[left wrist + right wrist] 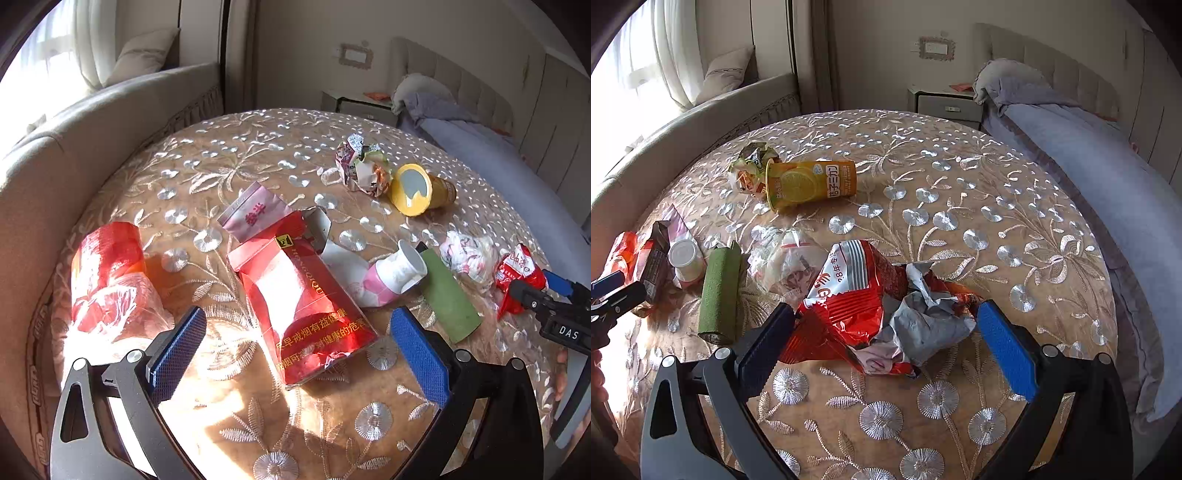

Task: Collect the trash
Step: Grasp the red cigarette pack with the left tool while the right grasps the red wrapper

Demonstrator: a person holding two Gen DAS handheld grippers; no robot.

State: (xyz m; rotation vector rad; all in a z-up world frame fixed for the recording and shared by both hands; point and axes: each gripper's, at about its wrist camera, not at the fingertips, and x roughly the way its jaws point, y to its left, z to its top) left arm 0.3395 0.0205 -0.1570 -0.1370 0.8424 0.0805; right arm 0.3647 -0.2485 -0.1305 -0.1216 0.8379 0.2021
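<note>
Loads of trash is scattered over the big round table with the tan, silver-flowered embroidered cloth [258, 155], which fills most of both views. Biggest piece is the flattened red cigarette carton with gold lettering [303, 302], lying dead centre in the left wrist view, its near end sitting between the fingers of the left gripper [295, 343], whose blue pads are spread wide apart and not touching it. At about 9 o'clock from it is a crumpled red and clear plastic wrapper [110, 277]. The right gripper [886, 332] is also wide open, fingers either side of a crumpled red foil snack bag with a grey lining [871, 306], the left pad right up against its edge, though I can't tell if it's really touching. Up around 11 o'clock in the right view a yellow cylindrical drink cup [812, 181] lies on its side, touching a scrunched paper wrapper [750, 166]. At 9 o'clock of the snack bag lies a green cardboard tube [720, 295], and just beyond it a small white and pink yogurt bottle [685, 262] on its side.
</note>
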